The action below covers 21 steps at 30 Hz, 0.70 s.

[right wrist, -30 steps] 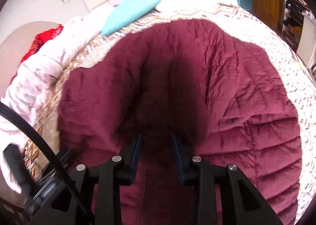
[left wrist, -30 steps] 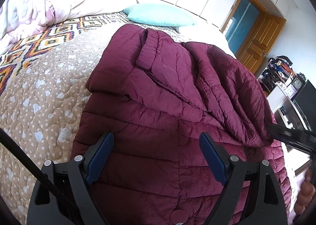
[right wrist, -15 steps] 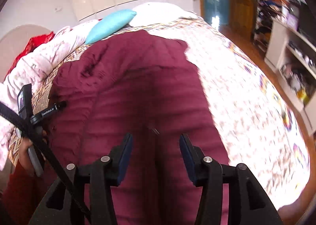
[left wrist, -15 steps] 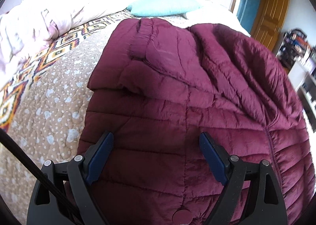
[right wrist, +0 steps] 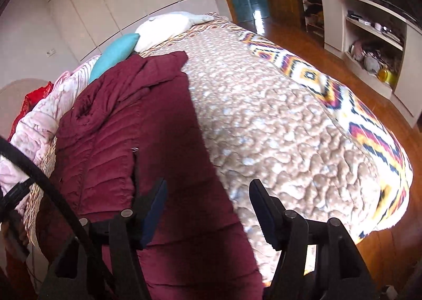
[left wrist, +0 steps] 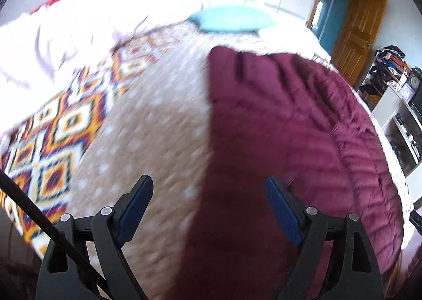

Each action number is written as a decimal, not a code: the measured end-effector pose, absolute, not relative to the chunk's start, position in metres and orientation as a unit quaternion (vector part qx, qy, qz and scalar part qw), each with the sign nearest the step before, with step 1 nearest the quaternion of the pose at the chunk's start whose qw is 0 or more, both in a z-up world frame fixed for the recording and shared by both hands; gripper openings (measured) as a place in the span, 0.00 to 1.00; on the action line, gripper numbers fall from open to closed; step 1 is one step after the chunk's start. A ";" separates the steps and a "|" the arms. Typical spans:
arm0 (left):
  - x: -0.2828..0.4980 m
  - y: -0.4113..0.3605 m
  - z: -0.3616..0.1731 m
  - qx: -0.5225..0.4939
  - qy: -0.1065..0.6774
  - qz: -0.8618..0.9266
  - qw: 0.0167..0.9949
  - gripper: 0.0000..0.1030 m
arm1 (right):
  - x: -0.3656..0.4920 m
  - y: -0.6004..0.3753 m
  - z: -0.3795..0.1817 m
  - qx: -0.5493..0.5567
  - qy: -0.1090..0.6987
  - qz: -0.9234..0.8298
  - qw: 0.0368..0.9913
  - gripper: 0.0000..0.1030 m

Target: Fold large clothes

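A maroon quilted puffer jacket [left wrist: 284, 141] lies lengthwise on the bed, its sides folded in to a long narrow shape; it also shows in the right wrist view [right wrist: 147, 136]. My left gripper [left wrist: 208, 202] is open and empty above the jacket's left edge, one finger over the bedspread. My right gripper [right wrist: 208, 205] is open and empty above the jacket's right edge near its lower end. The left wrist view is motion-blurred.
The bed has a tan dotted quilt [right wrist: 277, 126] with a patterned border [left wrist: 52, 136]. A teal pillow [left wrist: 232, 19], white pillow [right wrist: 163, 28] and pink-white duvet [right wrist: 37, 126] lie at the head. Shelves [right wrist: 369, 44] and a wooden door [left wrist: 356, 36] stand at the right.
The right gripper opened, let go of the jacket fold and swung right. The left gripper shifted left, so the jacket's left edge now sits between its fingers.
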<state>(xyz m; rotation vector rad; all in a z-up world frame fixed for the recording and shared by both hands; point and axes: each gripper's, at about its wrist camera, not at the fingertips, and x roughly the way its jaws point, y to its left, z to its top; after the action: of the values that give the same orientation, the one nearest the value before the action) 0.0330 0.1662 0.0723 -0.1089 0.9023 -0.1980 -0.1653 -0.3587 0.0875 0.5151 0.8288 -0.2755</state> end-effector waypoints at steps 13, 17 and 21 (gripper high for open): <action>-0.025 0.213 0.017 -0.199 0.490 -0.251 0.811 0.78 | -0.201 -0.374 0.046 0.388 0.397 -0.020 0.832 0.74; -0.047 0.221 0.012 -0.230 0.483 -0.279 0.797 0.74 | -0.213 -0.362 0.043 0.389 0.411 0.024 0.824 0.74; -0.067 0.230 0.001 -0.257 0.486 -0.286 0.784 0.73 | -0.225 -0.343 0.033 0.379 0.441 0.047 0.812 0.74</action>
<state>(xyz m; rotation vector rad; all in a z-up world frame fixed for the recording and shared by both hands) -0.0675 0.2301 0.0012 -0.5544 1.0495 -0.6176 -0.2250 -0.3429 0.0326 0.8101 0.9426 0.0994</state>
